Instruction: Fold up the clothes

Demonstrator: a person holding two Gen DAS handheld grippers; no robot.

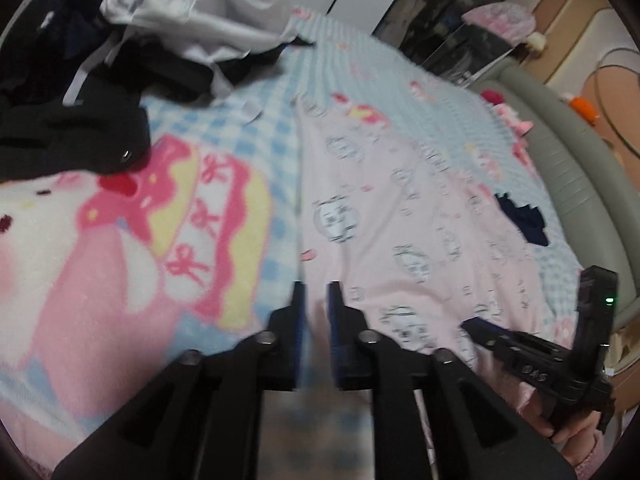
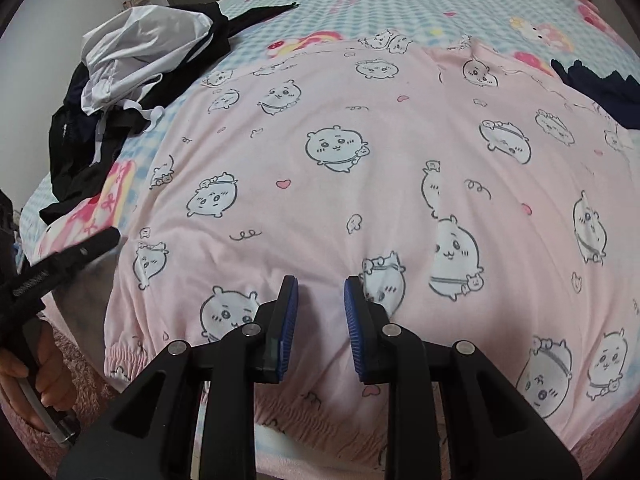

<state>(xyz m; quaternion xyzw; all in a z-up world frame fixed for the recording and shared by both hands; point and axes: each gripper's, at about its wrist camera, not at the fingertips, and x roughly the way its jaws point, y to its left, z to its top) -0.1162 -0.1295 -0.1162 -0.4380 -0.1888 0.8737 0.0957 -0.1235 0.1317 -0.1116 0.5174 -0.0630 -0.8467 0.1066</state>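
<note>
A pink garment printed with white cartoon animals (image 2: 360,168) lies spread flat on the bed; it also shows in the left wrist view (image 1: 400,216). My right gripper (image 2: 320,292) is open and empty, just above the garment near its elastic hem (image 2: 128,356). My left gripper (image 1: 316,292) is open with a narrow gap, empty, above the garment's left edge. The left gripper also shows at the left of the right wrist view (image 2: 72,256). The right gripper shows at the lower right of the left wrist view (image 1: 540,356).
A pile of black and white clothes (image 2: 132,64) lies at the far left of the bed, also in the left wrist view (image 1: 140,40). A small dark garment (image 2: 600,88) lies at the right. The blue checked bedspread (image 2: 360,4) has pink cartoon prints. A grey bed frame (image 1: 568,168) borders the right.
</note>
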